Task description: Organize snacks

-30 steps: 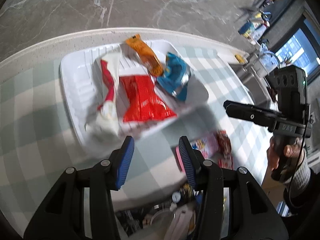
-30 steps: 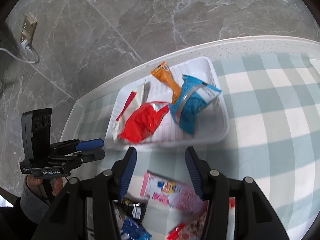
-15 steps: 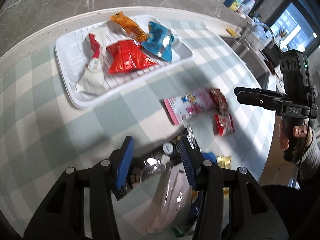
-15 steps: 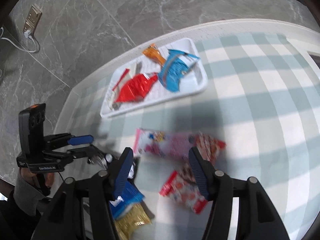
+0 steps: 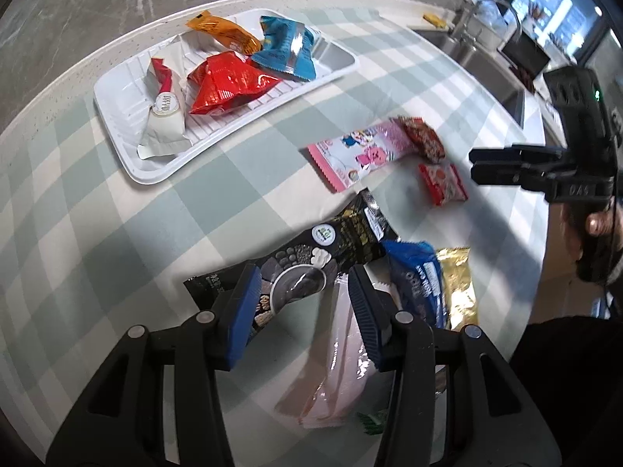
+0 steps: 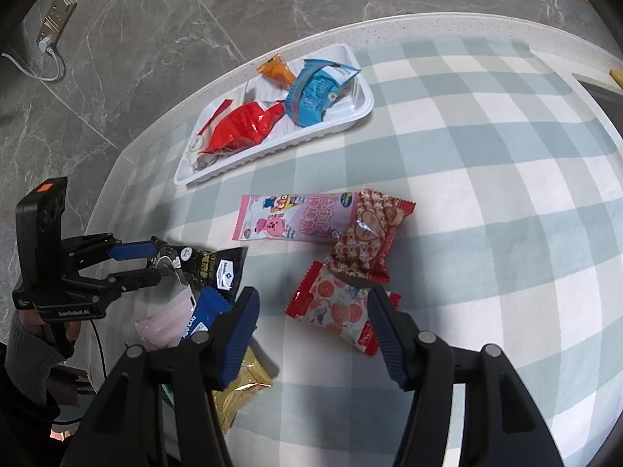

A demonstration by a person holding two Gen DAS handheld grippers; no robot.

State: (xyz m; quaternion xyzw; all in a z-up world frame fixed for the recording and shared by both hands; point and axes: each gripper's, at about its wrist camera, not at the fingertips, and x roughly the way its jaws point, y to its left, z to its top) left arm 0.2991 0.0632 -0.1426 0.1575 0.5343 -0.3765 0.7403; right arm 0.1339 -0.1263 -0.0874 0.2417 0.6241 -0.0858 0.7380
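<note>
Snacks lie in two groups on a round table [image 6: 506, 89] covered by a green-and-white checked cloth [image 6: 486, 179]. A white ribbed tray [image 5: 128, 151] near the far edge holds four packets: a white-and-red one [image 5: 163, 116], a red foil one [image 5: 226, 81], an orange one [image 5: 222, 31] and a blue one [image 5: 286, 52], crowded together and overlapping. The rest sit loose on the cloth, well apart from the tray: a long pink cartoon-printed packet [image 6: 284, 218], a red-patterned candy wrapper [image 6: 366, 237] overlapping its end, a red strawberry-print packet [image 6: 335, 307] just beside that, then a black packet [image 5: 319, 257], a dark blue packet [image 5: 418, 284], a gold one [image 5: 459, 288] and a pale pink pouch [image 5: 338, 366] heaped together.

The left gripper [image 5: 301, 303] points steeply down over the black packet with its blue pads apart on either side of it; whether they touch the wrapper cannot be told. The right gripper [image 6: 311, 323] hangs above the strawberry-print packet; its jaws have just been opening and stand wide, with the packet lying below the gap and not gripped. A hand in a grey sleeve [image 6: 27, 350] holds the left tool's handle
</note>
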